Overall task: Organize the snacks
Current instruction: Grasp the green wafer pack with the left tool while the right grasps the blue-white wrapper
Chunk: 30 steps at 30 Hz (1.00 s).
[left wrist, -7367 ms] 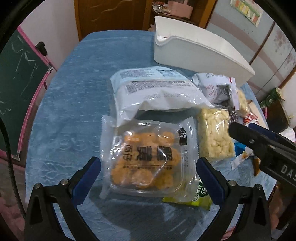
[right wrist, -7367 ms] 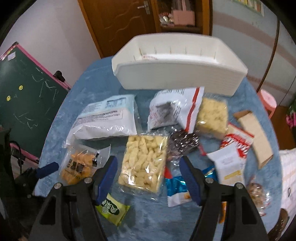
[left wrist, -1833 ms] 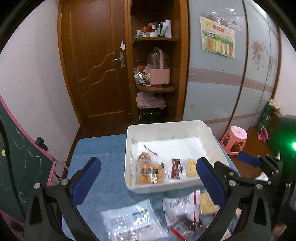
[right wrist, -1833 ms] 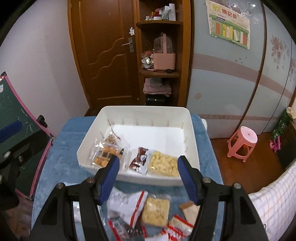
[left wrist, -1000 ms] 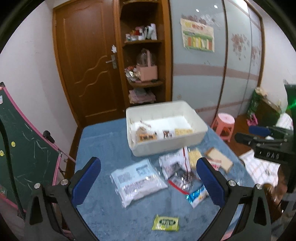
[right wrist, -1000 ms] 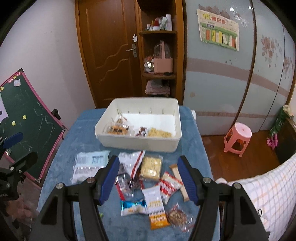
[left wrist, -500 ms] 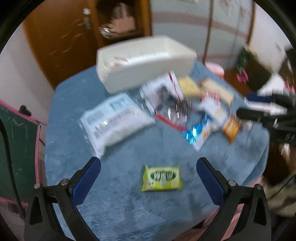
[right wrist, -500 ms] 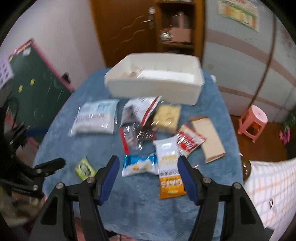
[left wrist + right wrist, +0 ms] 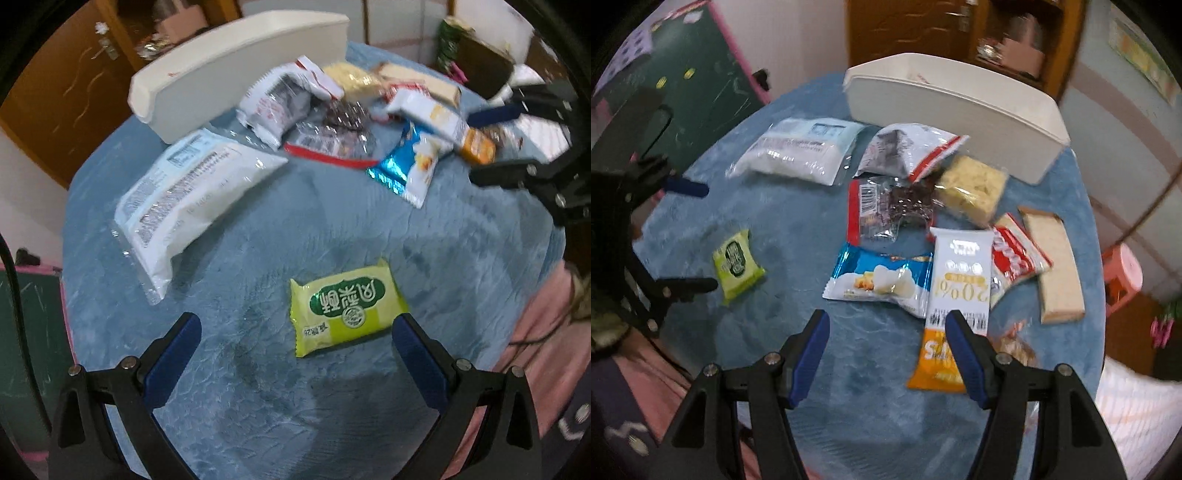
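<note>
The right gripper (image 9: 886, 332) hangs at the bottom of the frame with its 2 blue-padded jaws apart and nothing between them, above the blue tablecloth (image 9: 871, 402). Just past its tips lie a blue snack packet (image 9: 882, 280) and a white-and-orange packet (image 9: 956, 295). A green packet (image 9: 737, 260) sits alone at left, near the left gripper (image 9: 701, 236), and a white bin (image 9: 953, 107) stands at the top.

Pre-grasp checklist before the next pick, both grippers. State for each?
1. Left gripper open, nothing between fingers: ok.
2. Green packet lies flat just ahead of the left gripper, nearer its right finger: ok.
3. Right gripper open, empty: ok.
4. Orange-and-white packet partly behind the right finger, overlapping the blue packet: not ok.
5. White bin has room: cannot tell, inside hidden.
6. Grippers clear of each other: ok.
</note>
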{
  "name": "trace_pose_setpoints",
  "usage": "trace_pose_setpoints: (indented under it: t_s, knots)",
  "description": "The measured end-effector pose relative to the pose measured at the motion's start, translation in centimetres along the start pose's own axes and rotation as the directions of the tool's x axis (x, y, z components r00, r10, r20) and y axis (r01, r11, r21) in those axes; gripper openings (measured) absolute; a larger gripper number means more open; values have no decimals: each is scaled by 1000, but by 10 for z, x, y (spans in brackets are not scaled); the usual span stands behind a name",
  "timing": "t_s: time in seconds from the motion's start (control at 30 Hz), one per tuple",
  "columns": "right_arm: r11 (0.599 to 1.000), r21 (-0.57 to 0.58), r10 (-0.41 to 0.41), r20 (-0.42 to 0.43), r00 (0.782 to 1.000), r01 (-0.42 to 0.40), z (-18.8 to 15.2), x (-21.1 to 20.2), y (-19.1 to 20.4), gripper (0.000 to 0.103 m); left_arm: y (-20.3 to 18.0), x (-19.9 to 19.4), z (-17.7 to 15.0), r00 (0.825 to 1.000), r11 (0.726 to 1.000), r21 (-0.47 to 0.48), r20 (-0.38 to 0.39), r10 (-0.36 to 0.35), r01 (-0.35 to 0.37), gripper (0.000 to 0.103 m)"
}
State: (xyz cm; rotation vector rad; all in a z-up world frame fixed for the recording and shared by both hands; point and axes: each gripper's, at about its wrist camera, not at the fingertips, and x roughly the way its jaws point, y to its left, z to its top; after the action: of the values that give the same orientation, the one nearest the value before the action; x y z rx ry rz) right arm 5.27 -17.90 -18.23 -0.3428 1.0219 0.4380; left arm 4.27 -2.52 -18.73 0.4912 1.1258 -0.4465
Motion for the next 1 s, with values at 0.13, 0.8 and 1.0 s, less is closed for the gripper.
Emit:
trace_pose_setpoints:
  t_s: [0.13, 0.8, 1.0]
  knots:
    - [982, -186, -27, -4, 1000, 26, 3, 13, 8, 64, 0, 12, 5, 1000, 993, 116, -10, -6, 7, 103]
    - [840, -506, 128, -165, 978, -196, 30, 56, 16, 52, -6, 26, 22, 977, 910, 358, -35, -209, 207, 93]
    - [895, -395, 160, -149, 976, -207, 36, 56, 7, 39, -8, 34, 26, 970, 918, 318, -33, -240, 237, 62]
